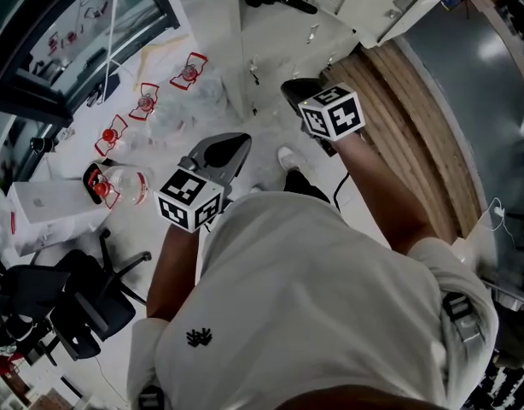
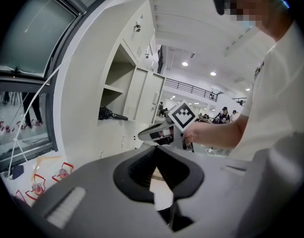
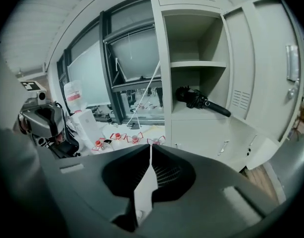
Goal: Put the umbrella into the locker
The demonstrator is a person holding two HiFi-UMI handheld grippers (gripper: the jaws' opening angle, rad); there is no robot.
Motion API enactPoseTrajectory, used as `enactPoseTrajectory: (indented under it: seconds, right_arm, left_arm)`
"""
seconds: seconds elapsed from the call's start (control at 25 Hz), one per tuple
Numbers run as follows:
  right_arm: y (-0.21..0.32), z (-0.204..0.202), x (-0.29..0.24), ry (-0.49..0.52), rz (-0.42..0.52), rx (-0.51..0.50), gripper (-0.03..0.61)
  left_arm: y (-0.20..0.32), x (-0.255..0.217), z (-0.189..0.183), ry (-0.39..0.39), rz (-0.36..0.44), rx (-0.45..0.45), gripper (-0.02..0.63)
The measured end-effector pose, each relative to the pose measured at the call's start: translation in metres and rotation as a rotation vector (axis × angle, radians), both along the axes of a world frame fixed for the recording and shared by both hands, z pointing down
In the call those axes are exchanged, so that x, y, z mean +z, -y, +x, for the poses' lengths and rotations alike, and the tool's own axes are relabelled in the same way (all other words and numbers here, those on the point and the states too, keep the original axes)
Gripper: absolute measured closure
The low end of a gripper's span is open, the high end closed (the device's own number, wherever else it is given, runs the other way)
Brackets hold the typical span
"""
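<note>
Your right gripper (image 3: 149, 145) and left gripper (image 2: 156, 147): closed, empty. Black folded umbrella (image 3: 199, 102) lies on the pale metal locker's (image 3: 206, 138) lower shelf (image 3: 181, 114), handle overhanging the front edge; placing looks done, next nudge it inward

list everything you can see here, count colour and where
umbrella: one, black, lying in the open locker under its shelf
locker: one, off-white, door open, beside the window
water bottles: at least four, clear with red handles, on the floor by the window
office chair: one, black, left of the person
box: one, white, beside the bottles
left gripper: one, grey, jaws shut, empty
right gripper: one, grey, jaws shut, empty, facing the locker
</note>
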State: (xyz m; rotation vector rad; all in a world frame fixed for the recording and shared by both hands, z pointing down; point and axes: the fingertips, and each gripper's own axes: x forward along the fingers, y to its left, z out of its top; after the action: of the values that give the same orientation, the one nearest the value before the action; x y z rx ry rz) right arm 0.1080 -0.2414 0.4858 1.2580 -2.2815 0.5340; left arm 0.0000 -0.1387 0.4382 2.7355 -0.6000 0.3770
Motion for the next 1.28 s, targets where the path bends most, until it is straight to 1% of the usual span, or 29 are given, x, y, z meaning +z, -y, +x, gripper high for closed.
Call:
enactPoseTrajectory:
  seconds: [0.24,0.44,1.28]
  right_arm:
    - [-0.032,-0.009,0.003,0.036,-0.016,0.010,0.576]
    - [-0.051,-0.015,0.004,0.044,-0.021,0.006,0.576]
    - [-0.067,-0.032,-0.006,0.045,0.004,-0.023,0.577]
  left_arm:
    - [-0.009,0.006,-0.007,0.006,-0.011,0.011,0.558]
    - [-0.014,0.009,-0.009,0.010,-0.012,0.019,0.558]
    - [-0.021,0.010,-0.020,0.005,-0.016,0.024,0.558]
